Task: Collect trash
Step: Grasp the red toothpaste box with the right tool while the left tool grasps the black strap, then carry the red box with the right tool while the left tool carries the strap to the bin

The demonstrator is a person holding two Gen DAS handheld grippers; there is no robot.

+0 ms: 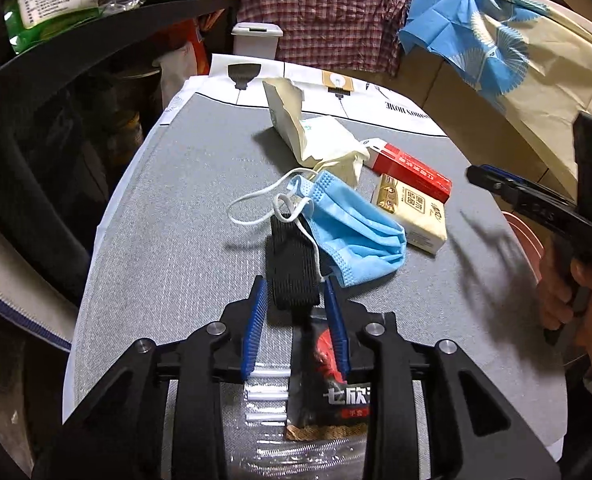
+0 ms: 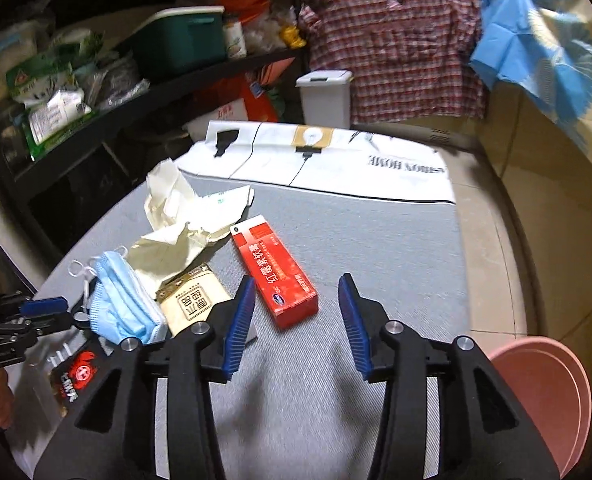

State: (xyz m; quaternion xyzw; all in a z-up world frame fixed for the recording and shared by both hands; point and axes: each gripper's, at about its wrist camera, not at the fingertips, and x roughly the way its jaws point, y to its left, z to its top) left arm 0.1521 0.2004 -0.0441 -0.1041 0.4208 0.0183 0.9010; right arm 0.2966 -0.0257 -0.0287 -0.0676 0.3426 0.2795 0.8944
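Note:
Trash lies on a grey mat (image 1: pixel 168 216): a blue face mask (image 1: pixel 356 224), a black elastic band (image 1: pixel 292 264), a crumpled cream paper bag (image 1: pixel 316 136), a red box (image 1: pixel 412 172), a cream tissue pack (image 1: pixel 412 212) and a black snack wrapper (image 1: pixel 328 384). My left gripper (image 1: pixel 296 300) is open, its fingers on either side of the near end of the black band, above the wrapper. My right gripper (image 2: pixel 296 300) is open and empty, just in front of the red box (image 2: pixel 276 268). The mask (image 2: pixel 124 300) and the paper bag (image 2: pixel 176 220) lie to its left.
A pink basin (image 2: pixel 544 400) stands at the right of the mat. A white lidded bin (image 2: pixel 326 96) stands beyond the mat's far end, with a plaid shirt (image 2: pixel 396 48) behind it. Dark shelves (image 2: pixel 96 92) of goods line the left.

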